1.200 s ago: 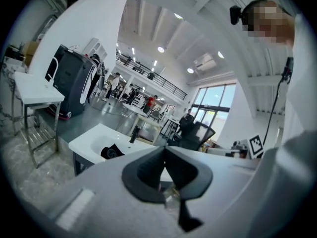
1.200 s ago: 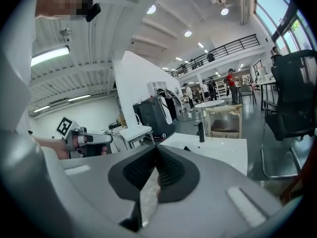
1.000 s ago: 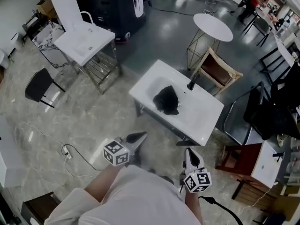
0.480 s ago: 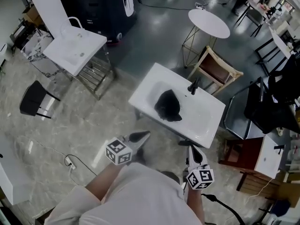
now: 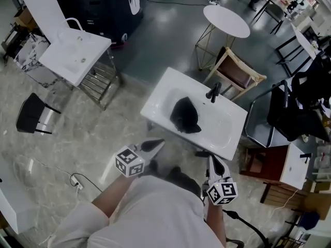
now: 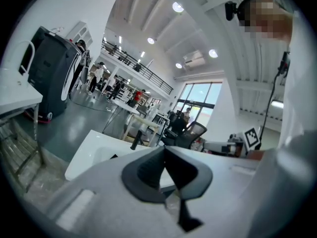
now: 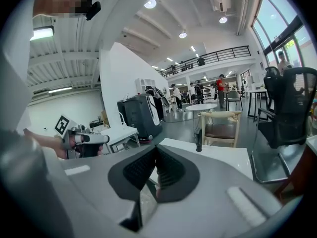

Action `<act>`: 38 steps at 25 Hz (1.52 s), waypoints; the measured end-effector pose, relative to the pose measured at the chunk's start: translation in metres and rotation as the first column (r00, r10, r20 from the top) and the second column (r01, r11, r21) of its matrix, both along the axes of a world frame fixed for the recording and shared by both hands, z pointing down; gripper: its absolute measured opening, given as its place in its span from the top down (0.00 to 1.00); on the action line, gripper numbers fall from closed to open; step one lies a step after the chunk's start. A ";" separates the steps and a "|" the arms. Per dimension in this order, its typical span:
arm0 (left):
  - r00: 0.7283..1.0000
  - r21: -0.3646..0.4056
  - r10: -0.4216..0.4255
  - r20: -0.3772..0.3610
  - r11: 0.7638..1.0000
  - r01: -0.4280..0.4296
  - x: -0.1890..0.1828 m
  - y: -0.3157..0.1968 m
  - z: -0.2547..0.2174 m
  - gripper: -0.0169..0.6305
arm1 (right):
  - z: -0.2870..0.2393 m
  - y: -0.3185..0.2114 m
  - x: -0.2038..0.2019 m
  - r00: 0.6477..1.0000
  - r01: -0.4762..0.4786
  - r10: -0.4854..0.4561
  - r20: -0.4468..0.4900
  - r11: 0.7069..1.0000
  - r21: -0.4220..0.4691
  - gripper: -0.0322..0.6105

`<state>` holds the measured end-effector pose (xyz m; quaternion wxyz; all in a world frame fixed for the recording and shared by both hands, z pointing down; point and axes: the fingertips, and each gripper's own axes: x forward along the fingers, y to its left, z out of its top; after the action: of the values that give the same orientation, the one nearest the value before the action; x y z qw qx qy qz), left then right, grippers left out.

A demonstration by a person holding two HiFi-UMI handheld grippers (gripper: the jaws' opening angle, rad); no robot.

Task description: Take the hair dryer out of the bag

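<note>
A black bag (image 5: 184, 116) lies on the white table (image 5: 235, 119), grey floor (image 5: 155, 40) around. The left claw (image 5: 158, 144) and right claw (image 5: 211, 161), both clenched empty, have drawn nearer the table.

In front of you: 1 glossy white sink (image 5: 230, 130), a soft-looking matt black bag (image 5: 184, 117), a polished grey stone floor (image 5: 77, 133), and 1 pale wood chair (image 5: 235, 72).

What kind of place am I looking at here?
Probably a big open workshop or test hall, not a home: a freestanding washbasin and a second one stand on open floor, near a round table, under a railed mezzanine.
</note>
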<state>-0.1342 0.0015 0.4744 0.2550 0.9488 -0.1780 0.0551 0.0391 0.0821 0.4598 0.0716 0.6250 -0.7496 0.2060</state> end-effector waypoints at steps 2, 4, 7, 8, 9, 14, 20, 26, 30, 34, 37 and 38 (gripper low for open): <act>1.000 -0.014 -0.018 -0.002 1.000 0.018 -0.001 -0.005 0.005 0.98 | 0.001 -0.004 0.000 1.000 0.003 -0.003 -0.003 1.000 -0.002 0.94; 0.999 -0.031 -0.033 0.001 0.999 0.033 -0.001 -0.008 0.010 0.98 | 0.002 -0.007 0.002 1.000 0.004 -0.004 0.001 1.000 -0.004 0.94; 0.999 -0.034 -0.044 0.011 0.998 0.044 0.003 -0.011 0.014 0.98 | 0.008 -0.015 0.010 1.000 0.007 -0.007 0.020 1.000 -0.009 0.94; 0.999 -0.033 -0.046 0.015 0.998 0.047 0.005 -0.012 0.014 0.98 | 0.011 -0.018 0.012 1.000 0.010 -0.010 0.027 1.000 -0.011 0.94; 0.999 -0.032 -0.050 0.019 0.998 0.050 0.007 -0.014 0.015 0.98 | 0.014 -0.022 0.014 0.999 0.016 -0.016 0.034 1.000 -0.013 0.94; 0.996 -0.045 -0.084 0.031 0.995 0.085 0.018 -0.030 0.017 0.98 | 0.025 -0.047 0.025 0.997 0.070 -0.069 0.037 0.997 -0.027 0.94; 0.993 -0.061 -0.110 0.046 0.992 0.113 0.043 -0.058 0.024 0.98 | 0.036 -0.086 0.048 0.992 0.116 -0.113 0.057 0.992 -0.043 0.94; 0.987 -0.068 -0.123 0.100 0.989 0.130 0.077 -0.084 0.046 0.98 | 0.056 -0.124 0.066 0.977 0.199 -0.195 0.082 0.979 -0.051 0.94; 0.982 -0.086 -0.142 0.125 0.984 0.153 0.097 -0.102 0.062 0.98 | 0.075 -0.148 0.075 0.962 0.261 -0.253 0.099 0.963 -0.072 0.94; 0.972 -0.095 -0.172 0.160 0.977 0.189 0.113 -0.121 0.082 0.98 | 0.099 -0.167 0.080 0.943 0.322 -0.309 0.126 0.940 -0.107 0.94; 0.957 -0.108 -0.198 0.211 0.969 0.224 0.121 -0.133 0.102 0.97 | 0.120 -0.177 0.081 0.926 0.367 -0.345 0.152 0.919 -0.145 0.94; 0.952 -0.114 -0.201 0.229 0.966 0.232 0.124 -0.136 0.110 0.97 | 0.128 -0.180 0.082 0.921 0.378 -0.355 0.158 0.912 -0.158 0.94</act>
<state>-0.0103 -0.1348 0.5844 0.3042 0.8918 -0.3035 0.1416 0.1213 -0.0984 0.5877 0.1192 0.4493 -0.8341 0.2969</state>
